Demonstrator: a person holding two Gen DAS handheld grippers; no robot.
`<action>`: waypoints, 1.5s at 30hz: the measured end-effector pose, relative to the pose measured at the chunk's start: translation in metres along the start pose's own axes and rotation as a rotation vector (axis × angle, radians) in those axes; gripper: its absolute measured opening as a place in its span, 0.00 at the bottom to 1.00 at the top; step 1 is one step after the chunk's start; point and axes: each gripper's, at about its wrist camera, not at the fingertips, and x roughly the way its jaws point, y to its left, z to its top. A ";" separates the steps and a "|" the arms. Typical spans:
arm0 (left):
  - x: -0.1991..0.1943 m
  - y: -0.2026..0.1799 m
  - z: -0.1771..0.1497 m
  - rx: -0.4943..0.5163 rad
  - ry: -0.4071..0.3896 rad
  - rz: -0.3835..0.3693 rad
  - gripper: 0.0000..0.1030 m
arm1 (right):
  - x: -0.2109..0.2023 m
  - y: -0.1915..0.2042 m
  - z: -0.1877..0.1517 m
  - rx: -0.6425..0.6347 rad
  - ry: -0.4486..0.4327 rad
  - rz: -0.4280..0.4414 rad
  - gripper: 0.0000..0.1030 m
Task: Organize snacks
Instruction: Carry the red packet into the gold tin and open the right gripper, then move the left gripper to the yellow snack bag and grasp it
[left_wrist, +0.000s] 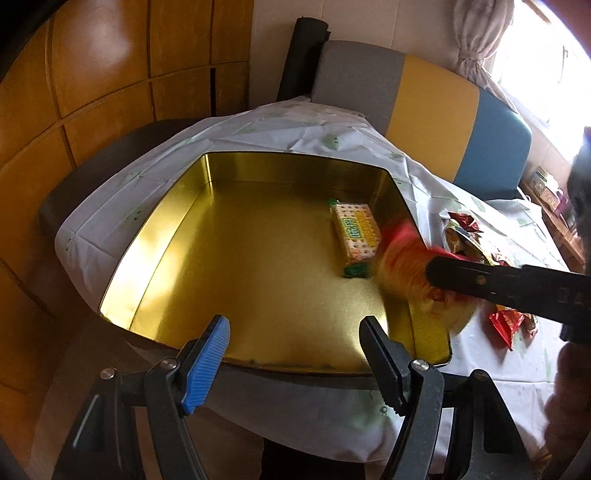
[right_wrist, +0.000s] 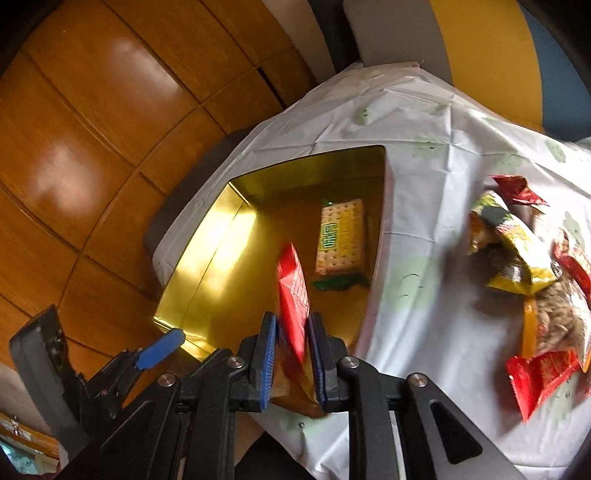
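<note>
A gold tin box stands open on the white tablecloth; it also shows in the right wrist view. A yellow cracker pack lies inside it by the right wall, also seen in the right wrist view. My right gripper is shut on a red and yellow snack packet, held above the tin's right side; the packet is blurred in the left wrist view. My left gripper is open and empty above the tin's near edge.
A pile of snack packets lies on the tablecloth right of the tin. A grey, yellow and blue chair back stands behind the table. Wooden cabinet panels fill the left.
</note>
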 end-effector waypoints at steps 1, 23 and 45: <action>0.000 0.001 0.000 -0.003 0.001 0.000 0.71 | 0.000 0.002 0.001 -0.002 -0.001 -0.008 0.22; -0.009 -0.018 -0.001 0.046 -0.020 -0.067 0.71 | -0.057 -0.040 -0.019 -0.006 -0.111 -0.184 0.31; -0.027 -0.091 0.009 0.225 -0.011 -0.227 0.71 | -0.174 -0.200 -0.033 0.174 -0.153 -0.531 0.34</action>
